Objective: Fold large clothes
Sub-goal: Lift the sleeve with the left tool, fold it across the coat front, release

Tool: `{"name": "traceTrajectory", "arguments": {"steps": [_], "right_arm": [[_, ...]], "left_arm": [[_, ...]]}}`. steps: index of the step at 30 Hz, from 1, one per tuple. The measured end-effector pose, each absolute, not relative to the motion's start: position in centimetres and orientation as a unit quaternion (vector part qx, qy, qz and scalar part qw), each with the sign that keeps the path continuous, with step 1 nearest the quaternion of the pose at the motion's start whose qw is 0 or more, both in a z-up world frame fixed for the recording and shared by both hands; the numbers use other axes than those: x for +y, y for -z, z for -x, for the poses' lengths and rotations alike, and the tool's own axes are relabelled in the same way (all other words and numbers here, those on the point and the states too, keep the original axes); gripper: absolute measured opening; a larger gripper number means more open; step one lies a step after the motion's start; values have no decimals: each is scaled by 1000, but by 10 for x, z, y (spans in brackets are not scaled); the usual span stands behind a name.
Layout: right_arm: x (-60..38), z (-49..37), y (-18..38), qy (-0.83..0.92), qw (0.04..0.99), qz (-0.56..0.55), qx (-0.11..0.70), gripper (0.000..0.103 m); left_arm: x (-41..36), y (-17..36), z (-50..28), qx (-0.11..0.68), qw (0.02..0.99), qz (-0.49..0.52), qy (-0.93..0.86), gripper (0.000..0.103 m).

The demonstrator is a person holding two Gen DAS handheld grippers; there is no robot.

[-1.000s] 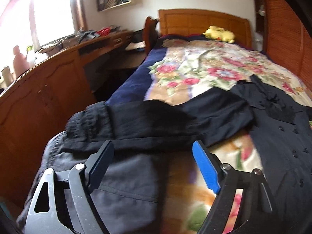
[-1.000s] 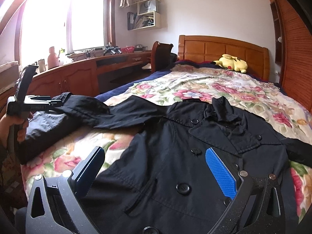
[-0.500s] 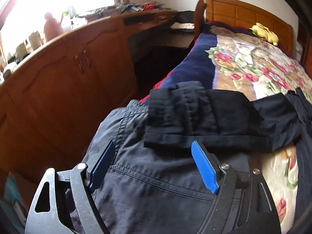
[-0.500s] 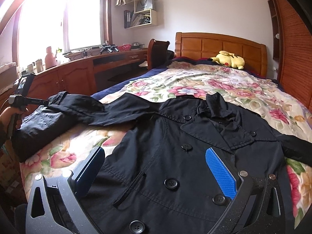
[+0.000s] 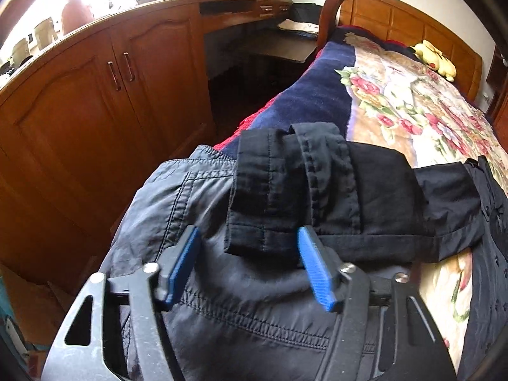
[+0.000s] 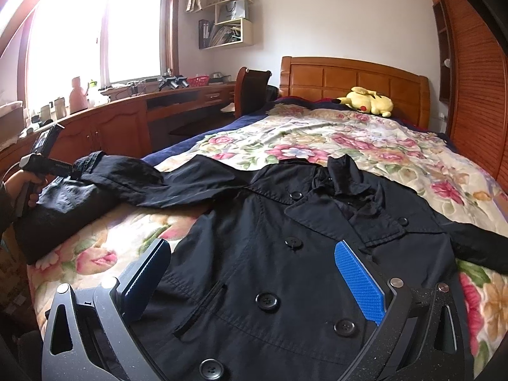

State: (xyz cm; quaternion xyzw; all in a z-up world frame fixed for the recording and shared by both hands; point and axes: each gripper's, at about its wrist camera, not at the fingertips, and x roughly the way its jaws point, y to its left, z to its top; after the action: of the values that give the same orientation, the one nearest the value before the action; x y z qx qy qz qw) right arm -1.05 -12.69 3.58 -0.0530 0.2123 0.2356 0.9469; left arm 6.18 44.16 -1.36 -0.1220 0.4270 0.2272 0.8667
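My left gripper (image 5: pixel 249 254) is open, fingers about a cuff-width apart, nothing clamped. The cuff (image 5: pixel 263 200) of the coat's sleeve sits right ahead of it, its lower edge just between the blue pads (image 5: pixel 182 263) (can't tell if either pad touches cloth). Under the fingers and cuff is a second garment, the grey jacket (image 5: pixel 241 304), draped over the bed's left edge. To the left of the tongs is the wooden cabinet (image 5: pixel 95 104). Ahead and to the right, the sleeve (image 5: pixel 412 203) runs across the floral quilt (image 5: pixel 412 104) toward the coat body.

My right gripper (image 6: pixel 250 273) is wide open, holding nothing, poised over the coat (image 6: pixel 270 254). The coat lies face up and buttoned on the quilt, collar (image 6: pixel 343 177) straight ahead, front panel and buttons between and below the fingers. Far left of these tongs I see the hand (image 6: pixel 25 187) holding the left gripper at the sleeve end. The other sleeve (image 6: pixel 476 241) goes off to the right. Plush toy (image 6: pixel 368 100) well ahead, by the headboard (image 6: pixel 349 79).
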Motion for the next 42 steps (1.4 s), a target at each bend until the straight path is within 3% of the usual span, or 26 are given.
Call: {"name": "traceTrajectory", "arguments": {"steps": [5,7,10,25,34,42], "right_arm": [[-126,8,-35,-234,947,45,215,103],[-125,8,-34,-233,947,47,215,103],[-126,9,-35,-233,948,50,212,103],[-159,2,-36,-206,950,49,230,103],[-189,14,-41,-173,956,35,233,103],[-209,21,-50,-160,961,7,225,103]], "left_arm": [[437,13,-69,429,871,118,-207,36],[434,11,-72,428,873,117,-201,20],[422,-1,-72,409,885,97,-202,13],[234,-111,-80,284,956,-2,-68,8],[106,-125,-92,268,961,-42,47,8],[43,-122,-100,273,955,-47,102,8]]}}
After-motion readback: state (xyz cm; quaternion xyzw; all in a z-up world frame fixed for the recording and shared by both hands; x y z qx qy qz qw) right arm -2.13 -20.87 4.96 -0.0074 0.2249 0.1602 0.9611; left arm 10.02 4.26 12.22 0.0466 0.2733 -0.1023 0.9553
